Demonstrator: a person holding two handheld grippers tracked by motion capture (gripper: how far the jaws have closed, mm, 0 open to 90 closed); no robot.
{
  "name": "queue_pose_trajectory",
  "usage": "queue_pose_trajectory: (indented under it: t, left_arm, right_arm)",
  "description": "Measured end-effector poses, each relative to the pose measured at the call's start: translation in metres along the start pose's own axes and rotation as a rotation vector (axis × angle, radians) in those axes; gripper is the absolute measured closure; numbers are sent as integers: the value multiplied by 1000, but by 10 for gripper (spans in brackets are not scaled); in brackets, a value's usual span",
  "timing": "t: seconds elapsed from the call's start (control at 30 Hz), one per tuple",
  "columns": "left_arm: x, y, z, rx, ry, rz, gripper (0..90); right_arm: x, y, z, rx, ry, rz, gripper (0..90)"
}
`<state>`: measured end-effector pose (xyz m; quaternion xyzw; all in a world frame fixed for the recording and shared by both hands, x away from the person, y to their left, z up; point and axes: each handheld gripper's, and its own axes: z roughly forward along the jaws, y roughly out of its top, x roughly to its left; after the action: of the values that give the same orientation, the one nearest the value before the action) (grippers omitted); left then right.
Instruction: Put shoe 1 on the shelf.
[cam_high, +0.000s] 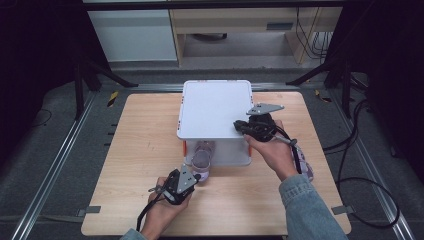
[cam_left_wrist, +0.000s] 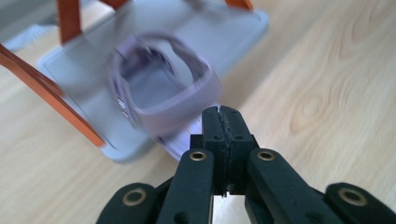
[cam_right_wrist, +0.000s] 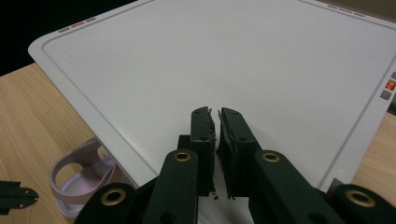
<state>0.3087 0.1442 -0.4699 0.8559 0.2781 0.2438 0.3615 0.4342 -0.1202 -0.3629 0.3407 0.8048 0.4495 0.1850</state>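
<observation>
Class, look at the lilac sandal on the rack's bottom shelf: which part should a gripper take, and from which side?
Probably the heel rim of the sandal, from the rack's open front. The heel pokes out past the shelf edge there, and the rim looks thin enough to pinch. The left gripper is shut at that spot, seemingly pinching it.

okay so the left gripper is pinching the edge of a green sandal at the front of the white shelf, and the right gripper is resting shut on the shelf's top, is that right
Not quite: the sandal is pale purple, not green, as the left gripper view shows. The rest holds: the left gripper is shut on its edge at the front of the white shelf, and the right gripper rests shut on the shelf's top.
</observation>
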Motion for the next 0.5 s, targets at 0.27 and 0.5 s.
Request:
queue_pose_trajectory:
  t: [0.27, 0.5]
  left_arm:
    - [-4, -9, 11, 70, -2, 25, 894]
    - [-3, -11, 15, 83, -1, 33, 893]
  right_arm:
    - [0, 0, 0, -1, 2, -3, 839]
    - [-1, 0, 0, -3, 2, -4, 840]
